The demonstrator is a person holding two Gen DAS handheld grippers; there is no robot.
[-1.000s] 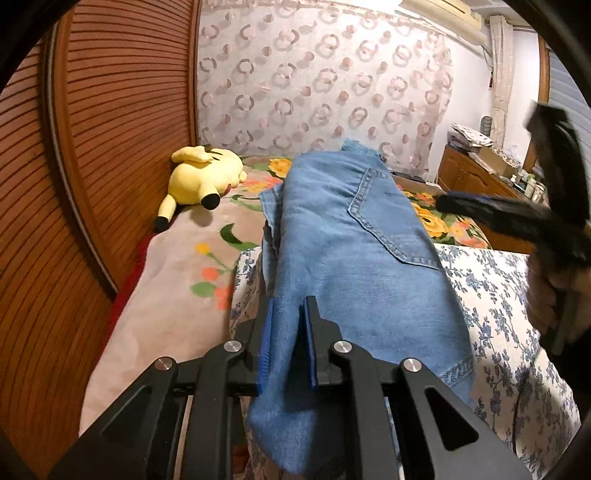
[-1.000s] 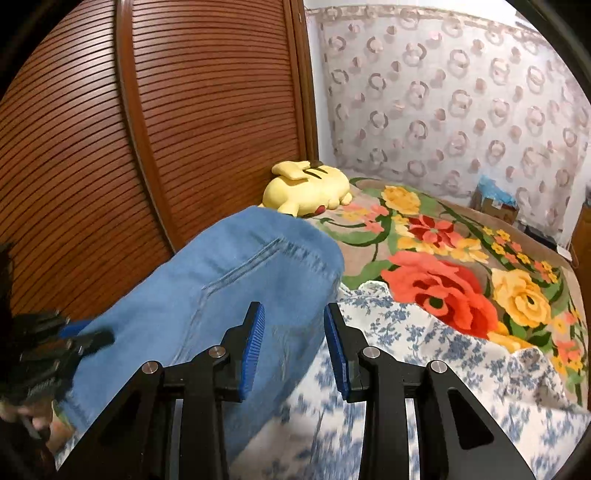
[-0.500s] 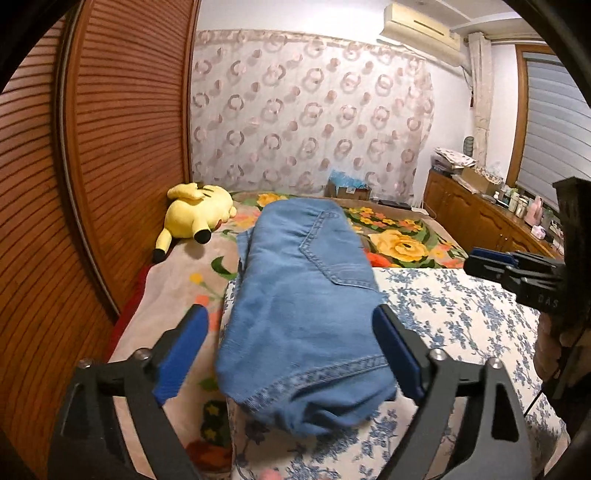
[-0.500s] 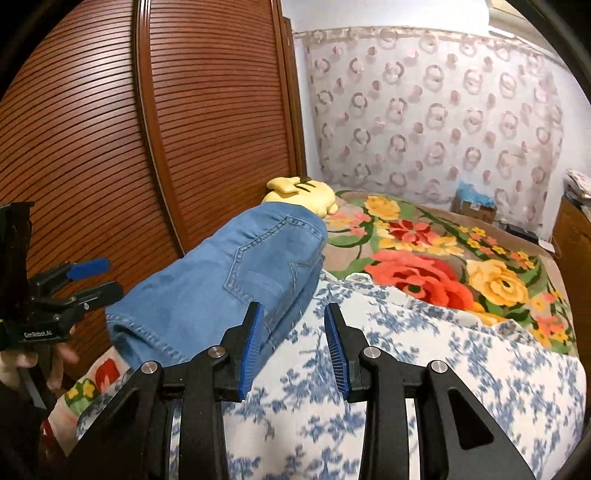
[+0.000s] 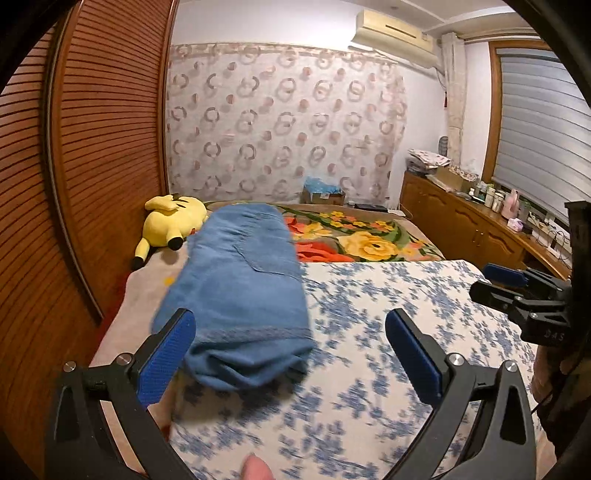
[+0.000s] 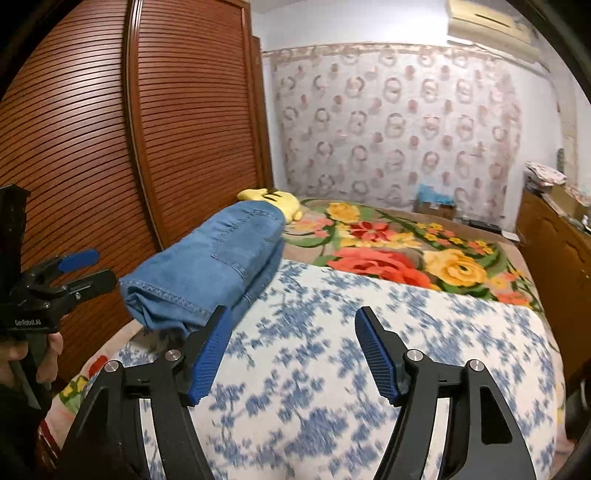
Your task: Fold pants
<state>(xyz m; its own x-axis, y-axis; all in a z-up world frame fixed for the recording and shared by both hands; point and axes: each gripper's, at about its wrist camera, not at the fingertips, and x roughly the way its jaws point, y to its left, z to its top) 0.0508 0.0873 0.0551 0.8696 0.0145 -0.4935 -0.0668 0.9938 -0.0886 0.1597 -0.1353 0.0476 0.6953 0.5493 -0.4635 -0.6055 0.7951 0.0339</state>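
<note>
both grippers spread wide, left gripper, right gripper, folded jeans on blue floral sheet

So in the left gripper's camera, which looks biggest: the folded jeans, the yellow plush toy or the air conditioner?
1. Folded jeans, by far, though they lie nearest the camera.
2. and 3. Air conditioner and yellow plush toy look about alike; the unit is farther off, so I won't rank them.

Counts on and around the bed

One folded pair of jeans, one yellow plush toy and two open tongs, left and right, are counted.
</note>
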